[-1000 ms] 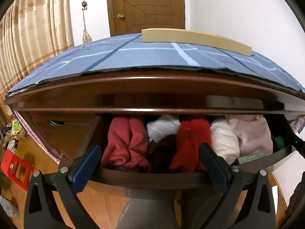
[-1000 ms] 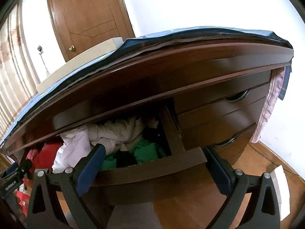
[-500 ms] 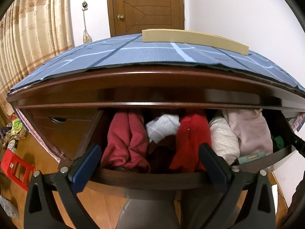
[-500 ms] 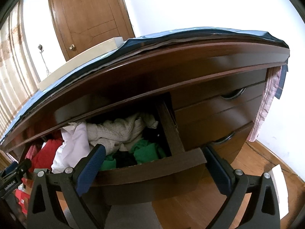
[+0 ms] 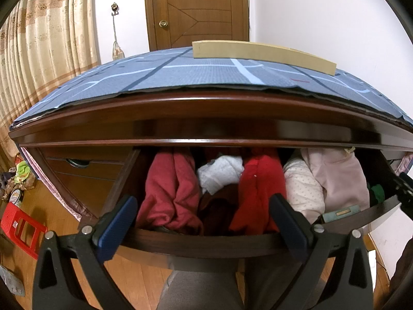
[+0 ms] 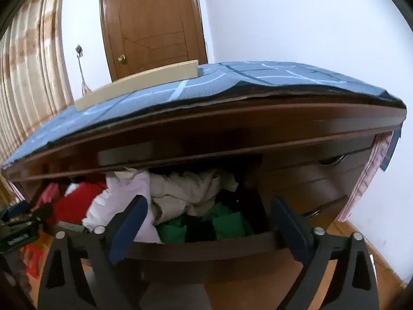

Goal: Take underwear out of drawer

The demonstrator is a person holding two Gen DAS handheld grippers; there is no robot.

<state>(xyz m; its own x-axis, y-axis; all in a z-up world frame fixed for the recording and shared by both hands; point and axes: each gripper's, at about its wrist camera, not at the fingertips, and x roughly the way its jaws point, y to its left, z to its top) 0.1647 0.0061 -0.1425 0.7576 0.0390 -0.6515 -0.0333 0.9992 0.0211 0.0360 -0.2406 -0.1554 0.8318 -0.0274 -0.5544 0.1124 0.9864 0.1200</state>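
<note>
The wide wooden drawer (image 5: 206,242) stands pulled out under the dresser top, packed with folded clothes. In the left wrist view I see a dark red garment (image 5: 167,188), a white piece (image 5: 219,175), a bright red one (image 5: 258,188), a dotted white one (image 5: 302,188) and a pale pink one (image 5: 340,175). In the right wrist view the drawer (image 6: 206,250) holds pale pink (image 6: 124,193), cream (image 6: 191,188), green (image 6: 227,222) and black cloth. My left gripper (image 5: 204,222) is open and empty at the drawer front. My right gripper (image 6: 209,227) is open and empty at the drawer's right end.
A blue patterned cloth (image 5: 206,72) and a long beige box (image 5: 263,54) lie on the dresser top. Closed drawers with metal handles (image 6: 333,160) are to the right. A red plastic stool (image 5: 20,230) stands on the wood floor at left. A wooden door (image 5: 196,7) is behind.
The drawer has slid further out, showing more of the clothes. The right gripper has risen and turned left, so the dresser top now shows. Both grippers stay open.
</note>
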